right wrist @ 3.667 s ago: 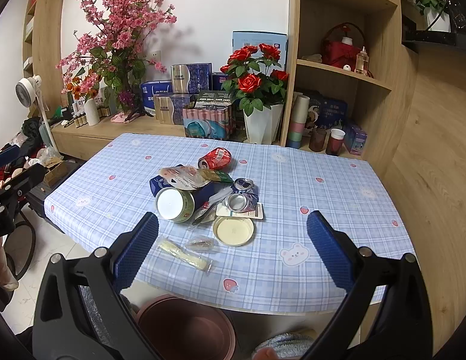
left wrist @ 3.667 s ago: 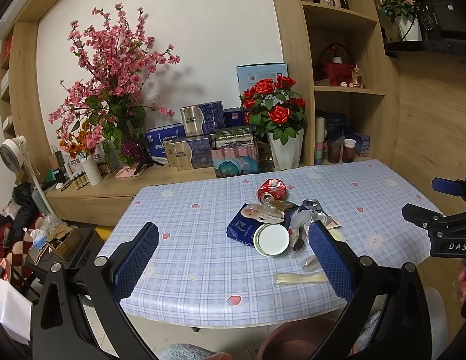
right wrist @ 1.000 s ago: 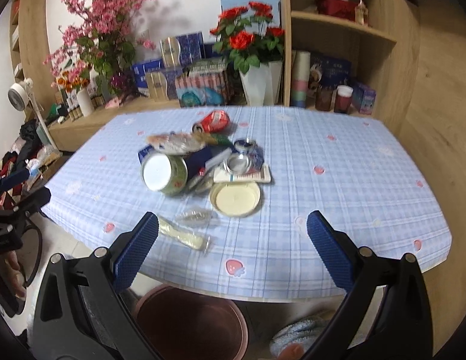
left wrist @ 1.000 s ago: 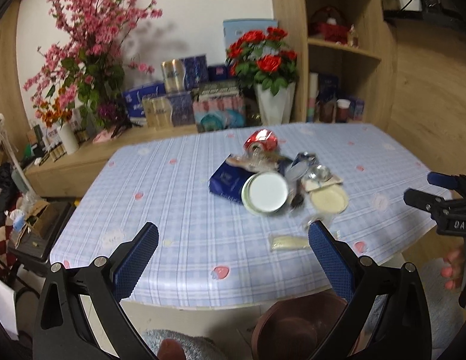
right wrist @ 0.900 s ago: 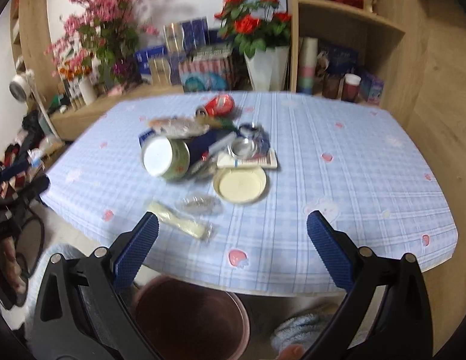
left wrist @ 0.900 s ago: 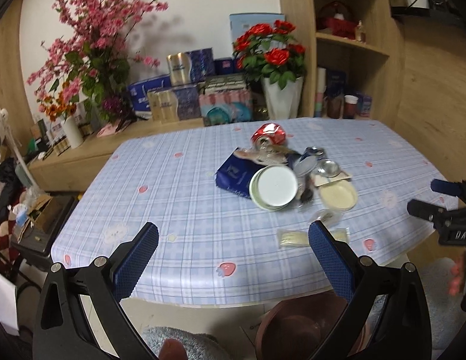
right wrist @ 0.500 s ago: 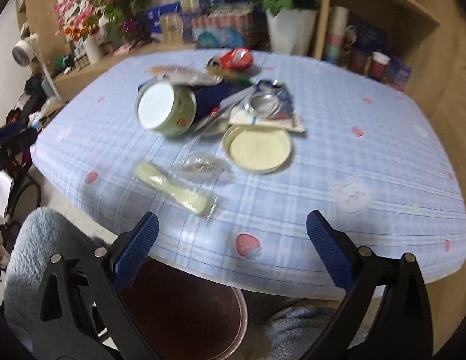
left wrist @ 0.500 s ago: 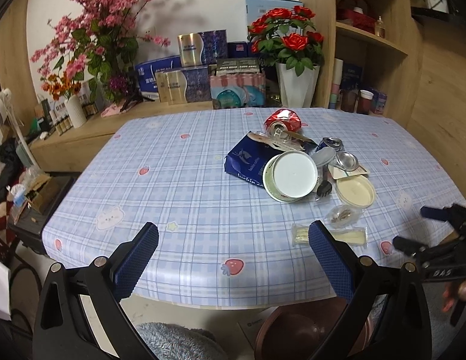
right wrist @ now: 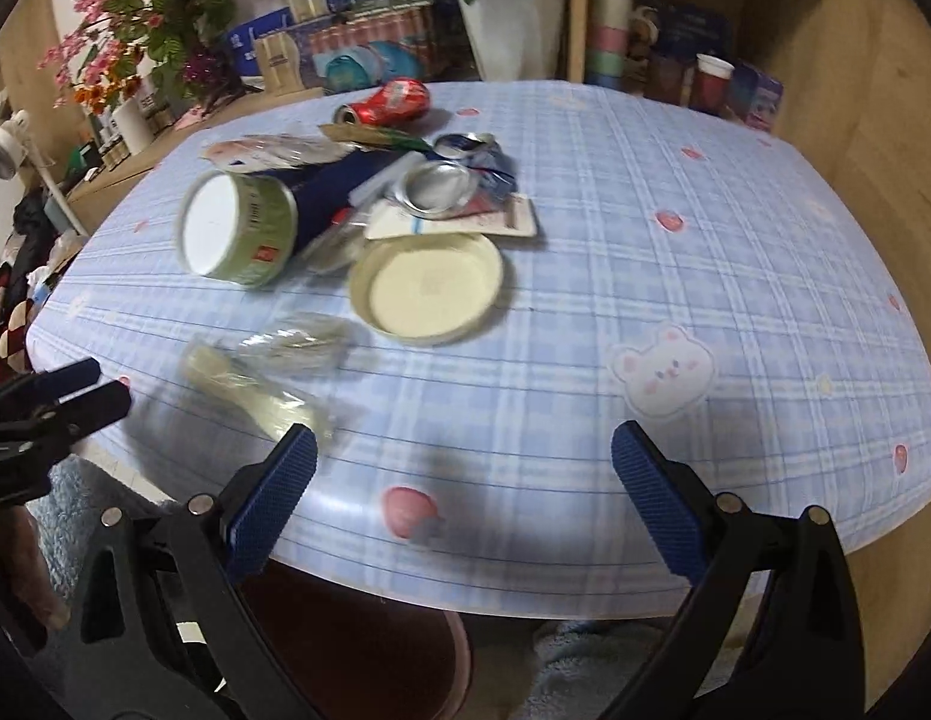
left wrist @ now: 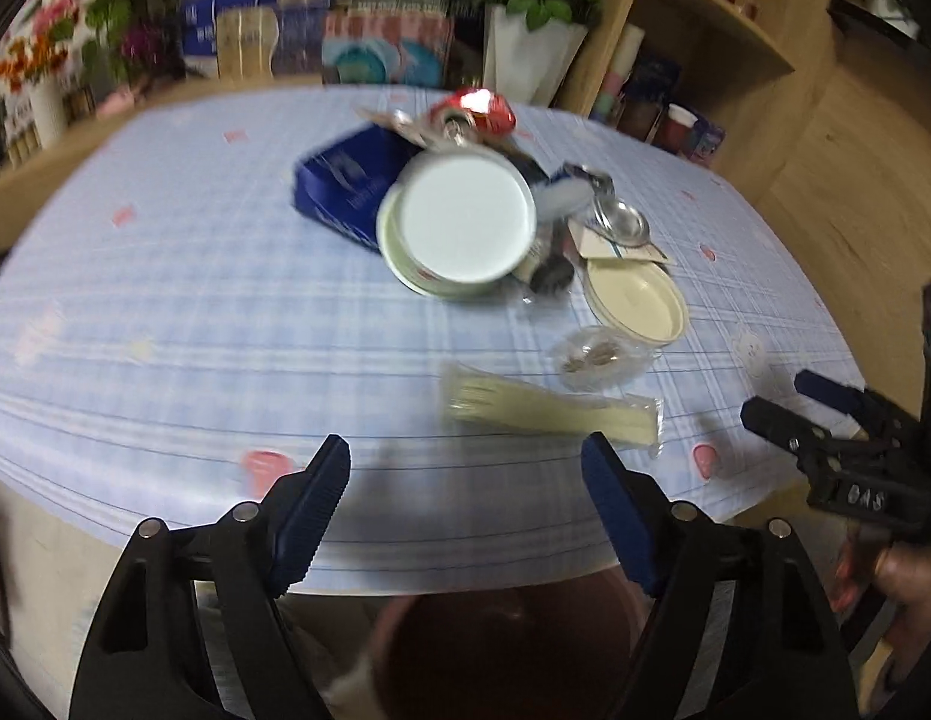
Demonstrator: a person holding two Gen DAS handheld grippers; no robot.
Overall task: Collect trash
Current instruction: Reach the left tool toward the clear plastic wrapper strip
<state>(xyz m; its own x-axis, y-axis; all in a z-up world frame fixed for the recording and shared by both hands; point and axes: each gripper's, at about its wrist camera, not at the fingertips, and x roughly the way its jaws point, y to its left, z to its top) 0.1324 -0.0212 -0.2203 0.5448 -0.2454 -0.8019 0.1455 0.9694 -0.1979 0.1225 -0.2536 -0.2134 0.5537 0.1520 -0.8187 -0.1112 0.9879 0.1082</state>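
we see the right gripper [right wrist: 465, 468] hanging with jaws wide apart over the near edge of the checked tablecloth [right wrist: 675, 276], nothing between them. ahead lie a pale round lid [right wrist: 426, 285], a green tub [right wrist: 237, 231] on its side, a red can [right wrist: 390, 102] and a clear packet [right wrist: 255, 396]. the left gripper [right wrist: 51, 399] shows at the left edge.

Pale blue plaid tablecloth [right wrist: 645, 252] with pink strawberry prints and a white bear print. Crushed red drink can [right wrist: 387, 102]. Dark navy flat box [left wrist: 351, 180]. Light green round tub [right wrist: 237, 228], white bottom. Cream round lid [right wrist: 426, 288]. Dark maroon bin [left wrist: 507, 654]. Blue-padded black left gripper [left wrist: 465, 474].
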